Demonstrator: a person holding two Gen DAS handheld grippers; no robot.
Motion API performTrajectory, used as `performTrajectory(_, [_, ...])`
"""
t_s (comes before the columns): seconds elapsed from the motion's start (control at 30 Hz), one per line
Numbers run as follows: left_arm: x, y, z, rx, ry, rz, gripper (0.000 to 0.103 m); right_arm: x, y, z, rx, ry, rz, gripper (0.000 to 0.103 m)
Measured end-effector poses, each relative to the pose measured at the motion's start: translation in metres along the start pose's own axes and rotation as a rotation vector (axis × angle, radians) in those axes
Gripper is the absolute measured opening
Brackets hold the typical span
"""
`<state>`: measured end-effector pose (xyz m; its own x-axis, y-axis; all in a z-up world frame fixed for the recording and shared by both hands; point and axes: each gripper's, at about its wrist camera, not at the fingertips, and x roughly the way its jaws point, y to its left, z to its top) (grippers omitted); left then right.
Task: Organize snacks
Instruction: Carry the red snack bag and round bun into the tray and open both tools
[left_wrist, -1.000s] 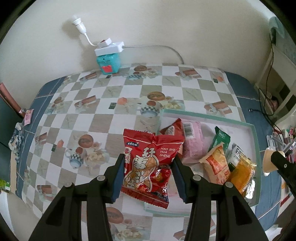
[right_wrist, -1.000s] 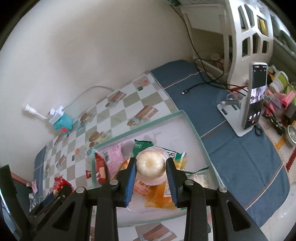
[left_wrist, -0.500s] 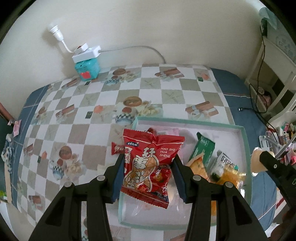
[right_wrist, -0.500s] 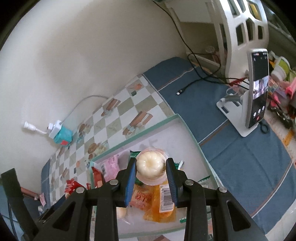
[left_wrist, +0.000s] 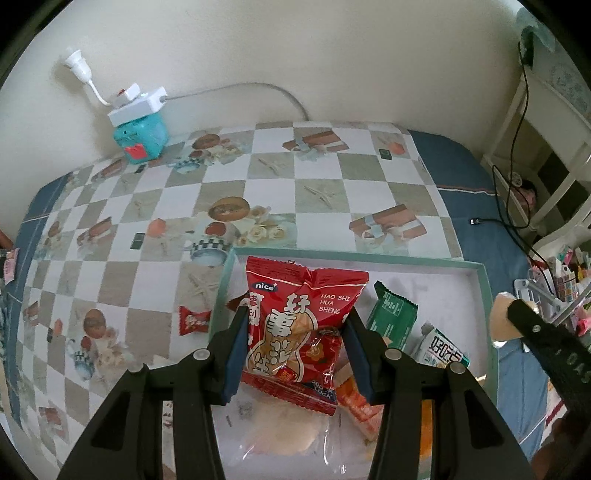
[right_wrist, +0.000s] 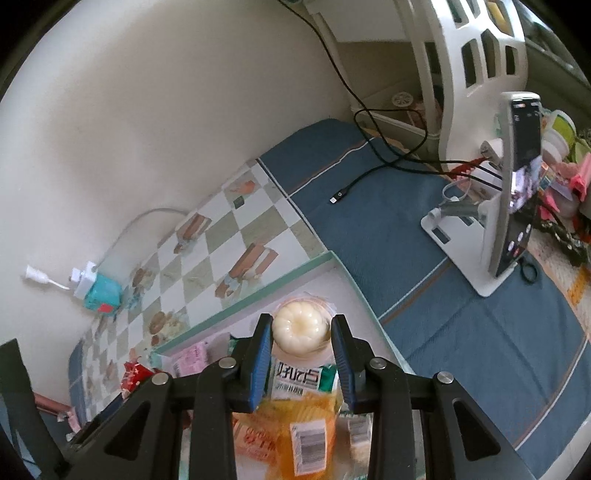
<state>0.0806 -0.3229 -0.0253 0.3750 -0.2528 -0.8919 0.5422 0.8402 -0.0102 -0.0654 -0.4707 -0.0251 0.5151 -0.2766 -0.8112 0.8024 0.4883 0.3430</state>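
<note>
Left gripper (left_wrist: 295, 354) clamps the red peanut packet (left_wrist: 295, 325) above the near left part of the green-rimmed tray (left_wrist: 369, 256), while the right gripper (right_wrist: 301, 354) squeezes a cream jelly cup (right_wrist: 301, 326) over the tray's far right side.

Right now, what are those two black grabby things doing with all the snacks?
A person is tidying snacks with a grabbing tool in each hand. The left tool is clamped on a red peanut bag, held over the green-rimmed tray. The right tool grips a round cream-coloured jelly cup above the same tray, where several packets already lie. One small red candy sits outside the tray on the checkered tablecloth.
</note>
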Motion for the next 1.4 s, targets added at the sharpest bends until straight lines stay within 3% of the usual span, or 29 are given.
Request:
performTrajectory(0.33, [0.019,-0.005,0.003,0.017,0.027,-0.007,0.051,0.033,-0.001,-0.007,-0.033,0.049,-0.088,0.035])
performTrajectory(1.2, [0.017,-0.011,0.0,0.052,0.083,-0.028,0.053,0.037,0.001,-0.011,-0.066,0.107,-0.148,0.036])
performTrajectory(1.4, [0.017,-0.008,0.0,0.043,0.102,-0.048,0.063,0.037,0.001,-0.012,-0.074,0.12,-0.155,0.037])
